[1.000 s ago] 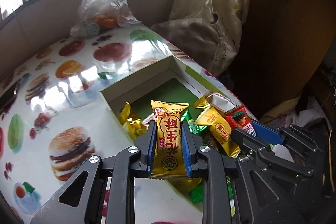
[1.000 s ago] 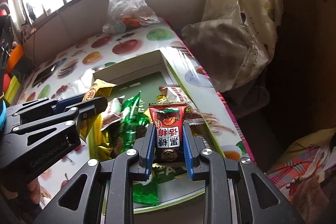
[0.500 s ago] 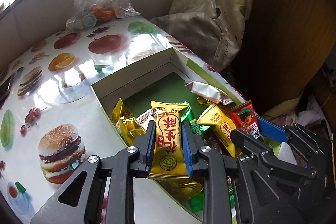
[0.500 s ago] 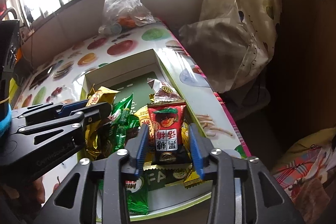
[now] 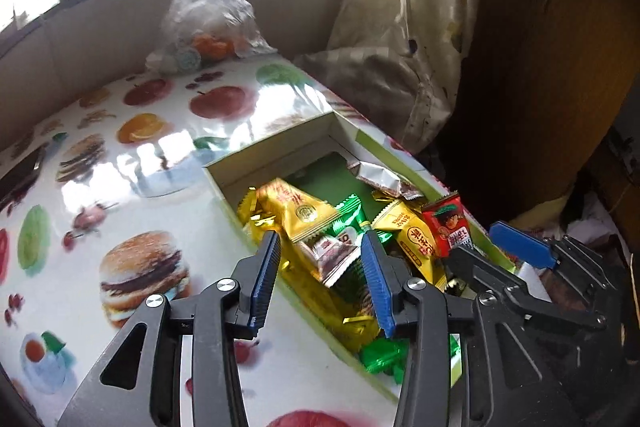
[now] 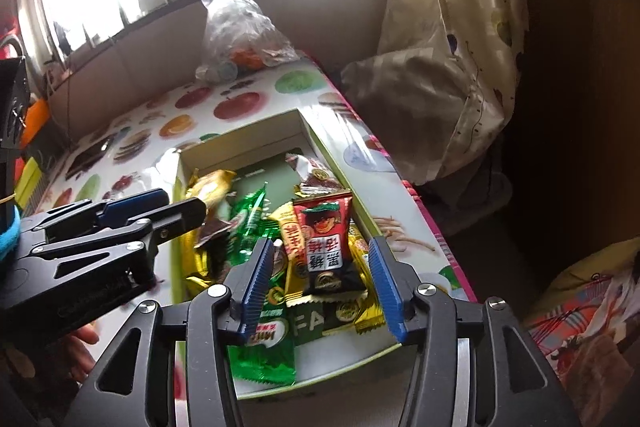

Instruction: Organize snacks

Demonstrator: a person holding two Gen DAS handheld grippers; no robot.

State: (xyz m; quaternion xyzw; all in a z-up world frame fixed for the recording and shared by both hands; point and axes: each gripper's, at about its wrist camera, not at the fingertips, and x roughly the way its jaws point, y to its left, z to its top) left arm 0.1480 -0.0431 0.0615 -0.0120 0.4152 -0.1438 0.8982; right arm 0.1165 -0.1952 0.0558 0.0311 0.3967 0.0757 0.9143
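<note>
An open cardboard box [image 5: 272, 151] [image 6: 240, 139] with a green floor lies on the table and holds several snack packets. My left gripper [image 5: 320, 255] is open and empty above the box's near left part. The yellow packet [image 5: 296, 207] it held lies on the pile. My right gripper [image 6: 316, 259] is open and empty. The red packet [image 6: 326, 239] [image 5: 448, 223] lies on the pile between its blue pads without touching them. Green packets [image 6: 250, 219] and more yellow ones [image 5: 412, 235] fill the box.
A table [image 5: 132, 163] with a fruit-and-burger print carries the box. A clear plastic bag [image 5: 208, 19] [image 6: 240, 31] sits at its far edge by the window wall. A draped curtain [image 5: 400, 39] hangs to the right. A dark phone [image 5: 20, 171] lies far left.
Both grippers have opened. The yellow packet dropped from the left gripper into the box, and the red packet left the right gripper and rests on the pile.
</note>
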